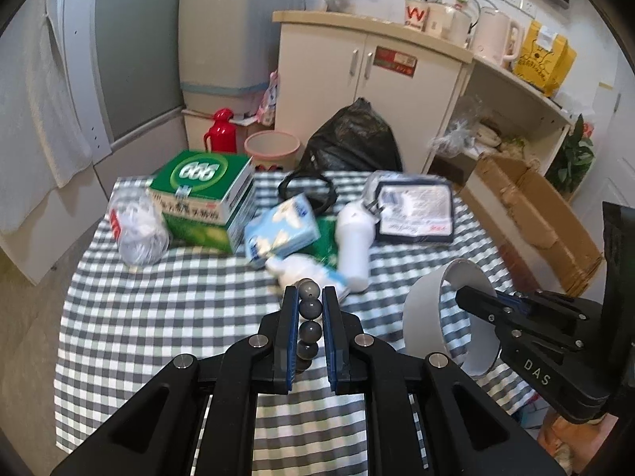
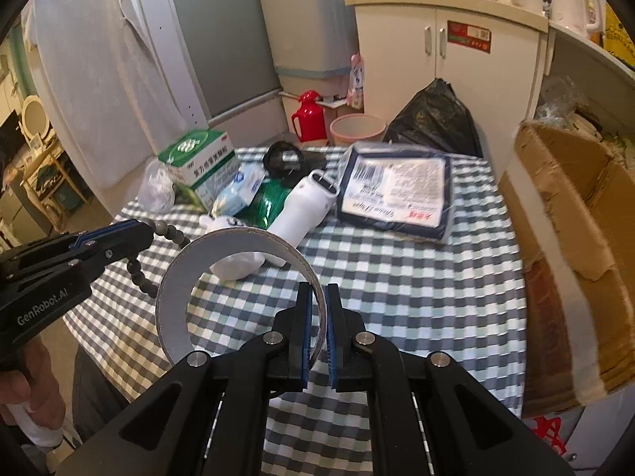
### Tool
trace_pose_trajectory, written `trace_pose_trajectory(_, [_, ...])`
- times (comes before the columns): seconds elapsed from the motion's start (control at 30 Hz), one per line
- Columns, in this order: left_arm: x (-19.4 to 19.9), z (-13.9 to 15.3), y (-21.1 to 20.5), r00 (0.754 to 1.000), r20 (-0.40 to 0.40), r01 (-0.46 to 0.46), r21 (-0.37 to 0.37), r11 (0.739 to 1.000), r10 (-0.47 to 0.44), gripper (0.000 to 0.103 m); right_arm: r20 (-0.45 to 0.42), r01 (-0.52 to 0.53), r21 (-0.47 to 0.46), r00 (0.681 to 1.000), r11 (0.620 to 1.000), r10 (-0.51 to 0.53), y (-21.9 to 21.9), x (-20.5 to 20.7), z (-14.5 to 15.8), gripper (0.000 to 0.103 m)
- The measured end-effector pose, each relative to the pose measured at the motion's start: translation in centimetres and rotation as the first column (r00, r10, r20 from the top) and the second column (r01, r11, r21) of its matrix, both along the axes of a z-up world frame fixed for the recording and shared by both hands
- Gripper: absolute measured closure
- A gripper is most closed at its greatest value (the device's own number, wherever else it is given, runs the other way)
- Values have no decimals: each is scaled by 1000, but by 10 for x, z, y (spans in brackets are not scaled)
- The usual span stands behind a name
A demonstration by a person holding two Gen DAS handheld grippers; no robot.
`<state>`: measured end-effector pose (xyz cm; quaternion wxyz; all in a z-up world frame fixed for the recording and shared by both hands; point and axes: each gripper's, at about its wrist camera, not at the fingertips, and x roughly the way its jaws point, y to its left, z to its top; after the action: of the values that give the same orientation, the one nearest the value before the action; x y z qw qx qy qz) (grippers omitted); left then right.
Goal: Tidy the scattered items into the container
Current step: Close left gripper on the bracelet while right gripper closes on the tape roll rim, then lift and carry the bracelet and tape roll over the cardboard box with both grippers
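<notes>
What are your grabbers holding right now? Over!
Left gripper shut on grey bead string. Right gripper shut on white container rim, tilted. Path between them clear.

We see a table covered by a grey-and-white checked cloth [image 1: 166, 317]. On it lie a green medicine box [image 1: 202, 198], a crumpled plastic bag [image 1: 137, 230], a blue-white carton [image 1: 279, 230], a white bottle [image 1: 354, 240], a packaged dark textile [image 1: 414, 212] and a black cable coil [image 1: 307, 192].

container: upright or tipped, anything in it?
Tipped and empty. The round container hangs from the right gripper by its rim, mouth sideways, checked cloth visible through it. The beads remain in the left gripper.
</notes>
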<state>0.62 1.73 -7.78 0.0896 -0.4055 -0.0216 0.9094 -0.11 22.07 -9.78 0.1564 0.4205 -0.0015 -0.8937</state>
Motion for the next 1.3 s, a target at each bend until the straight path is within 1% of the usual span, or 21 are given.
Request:
trace_pose_trajectory(0.23, [0, 31, 28, 996, -59, 62, 7, 998, -62, 92, -48, 44, -6, 998, 999, -44, 23, 4, 26, 97])
trace_pose_trajectory(0.33, [1, 44, 43, 992, -88, 96, -2, 995, -96, 92, -73, 71, -5, 995, 997, -71, 37, 6, 39, 97])
trace_pose_trajectory(0.53, [-2, 70, 72, 978, -132, 163, 15, 987, -160, 92, -117, 134, 12, 984, 991, -131, 69, 13, 67, 97])
trace_pose_trajectory(0.63, [-3, 80, 90, 968, -157, 197, 7, 980, -194, 92, -136, 169, 15, 977, 986, -165, 87, 16, 78, 97])
trace_pose_trajectory(0.9, [-7, 101, 140, 940, -198, 285, 14, 958, -277, 92, -186, 259, 16, 950, 966, -251, 132, 28, 110, 97])
trace_pose_trajectory(1.07, [-8, 118, 169, 919, -229, 334, 18, 942, -322, 92, -217, 303, 21, 931, 953, -292, 151, 36, 130, 97])
trace_pose_trajectory(1.3, [-11, 137, 203, 891, -261, 390, 18, 921, -372, 92, -249, 354, 28, 908, 935, -336, 173, 40, 150, 97])
